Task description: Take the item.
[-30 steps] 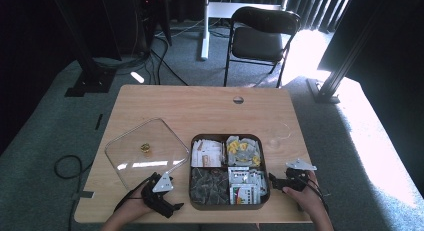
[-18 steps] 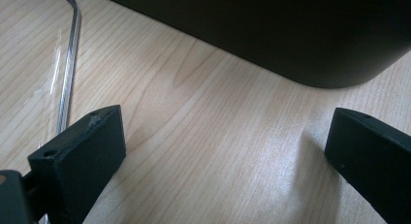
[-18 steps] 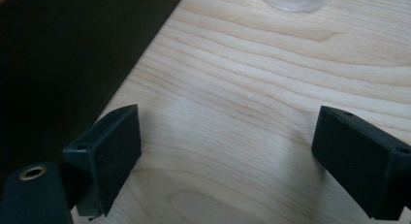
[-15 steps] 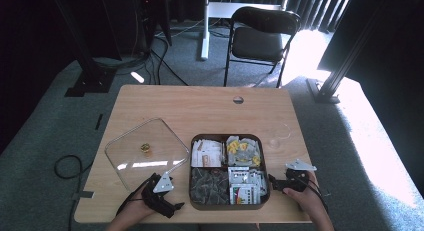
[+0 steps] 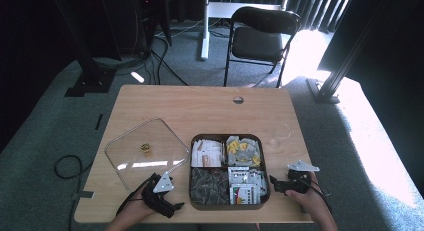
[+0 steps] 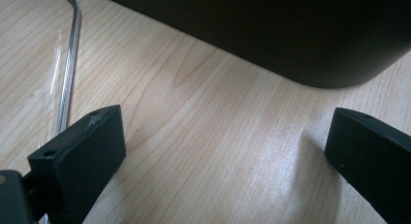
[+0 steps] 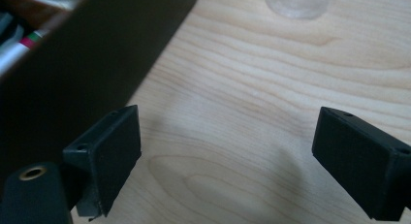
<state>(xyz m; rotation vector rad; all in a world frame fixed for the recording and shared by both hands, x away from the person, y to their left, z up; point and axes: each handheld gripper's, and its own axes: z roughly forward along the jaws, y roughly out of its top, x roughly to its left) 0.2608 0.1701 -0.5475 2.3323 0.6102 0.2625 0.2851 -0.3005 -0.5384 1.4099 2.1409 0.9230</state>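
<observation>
A dark brown tray (image 5: 230, 207) with four compartments sits near the table's front edge, holding white packets (image 5: 207, 152), yellow-and-grey packets (image 5: 242, 150), dark packets (image 5: 209, 183) and printed white packets (image 5: 247, 183). Its clear lid (image 5: 145, 158) with a gold knob (image 5: 146, 148) lies flat to the tray's left. My left gripper (image 5: 176, 207) (image 6: 225, 132) rests low on the wood at the tray's front left corner, open and empty, with the tray wall (image 6: 271, 35) just ahead. My right gripper (image 5: 273, 183) (image 7: 228, 127) is open and empty beside the tray's right wall (image 7: 87, 54).
The lid's edge (image 6: 70, 64) runs just left of my left jaw. A small clear round object (image 7: 295, 3) stands on the table beyond my right gripper. Bare wooden tabletop (image 5: 200, 111) stretches behind the tray, with a cable hole (image 5: 238, 99). A black chair (image 5: 262, 38) stands past the table.
</observation>
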